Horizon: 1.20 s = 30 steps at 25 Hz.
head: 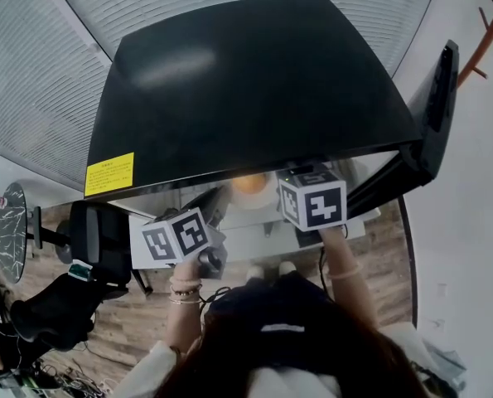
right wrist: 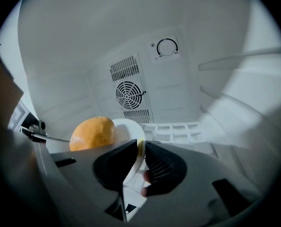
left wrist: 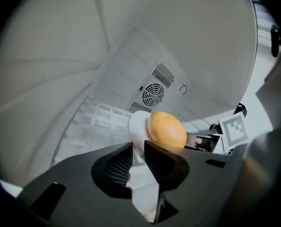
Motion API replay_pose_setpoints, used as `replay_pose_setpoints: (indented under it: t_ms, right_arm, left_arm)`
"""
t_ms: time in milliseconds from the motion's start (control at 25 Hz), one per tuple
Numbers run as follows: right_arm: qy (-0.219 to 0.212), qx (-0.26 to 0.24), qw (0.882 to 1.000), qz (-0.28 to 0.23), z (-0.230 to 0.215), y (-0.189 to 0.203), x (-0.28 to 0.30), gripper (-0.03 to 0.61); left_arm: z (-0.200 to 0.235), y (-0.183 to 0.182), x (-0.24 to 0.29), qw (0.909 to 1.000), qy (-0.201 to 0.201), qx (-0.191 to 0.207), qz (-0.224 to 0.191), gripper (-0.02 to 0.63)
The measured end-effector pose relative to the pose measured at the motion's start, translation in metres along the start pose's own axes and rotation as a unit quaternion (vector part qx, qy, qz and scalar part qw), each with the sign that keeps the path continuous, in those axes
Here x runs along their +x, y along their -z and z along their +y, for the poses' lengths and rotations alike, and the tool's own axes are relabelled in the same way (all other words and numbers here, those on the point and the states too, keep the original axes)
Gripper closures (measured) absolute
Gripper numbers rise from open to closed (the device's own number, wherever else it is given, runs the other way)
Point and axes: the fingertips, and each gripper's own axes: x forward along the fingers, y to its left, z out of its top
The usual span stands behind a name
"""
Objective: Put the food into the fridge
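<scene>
Left gripper view: left gripper [left wrist: 138,148] slack, jaws apart around the plate [left wrist: 137,124] rim. Right gripper [right wrist: 141,148]: clamped on the opposite rim. Orange [left wrist: 166,129]: on the plate, inside the fridge [right wrist: 178,86]. I judge the plate should sit flat on the shelf [right wrist: 173,129] before I loosen the right, then withdraw level.

yellow label [head: 109,174] on top of the black fridge [head: 254,81], its print too small to read, no other legible text
</scene>
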Motion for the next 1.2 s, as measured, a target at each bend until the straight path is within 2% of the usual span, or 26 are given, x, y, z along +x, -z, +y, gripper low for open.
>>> replay_pose_setpoints:
  t_ms: [240, 560, 1120, 1200]
  right_arm:
    - [0.010, -0.010, 1.000, 0.003, 0.000, 0.003, 0.000, 0.520]
    - [0.018, 0.000, 1.000, -0.008, -0.002, 0.001, -0.004, 0.520]
    - [0.038, 0.018, 0.998, -0.041, 0.009, 0.014, -0.022, 0.534]
    - [0.051, 0.017, 0.997, -0.046, 0.012, 0.017, -0.027, 0.566]
  left_arm:
    - [0.005, -0.001, 0.000, 0.9995, -0.024, 0.021, -0.007, 0.523]
    - [0.004, -0.001, -0.002, 0.9994, -0.022, 0.025, -0.011, 0.519]
    - [0.001, 0.009, -0.027, 0.9966, -0.024, 0.076, -0.021, 0.537]
    - [0.001, 0.012, -0.032, 0.9961, -0.021, 0.084, -0.020, 0.537]
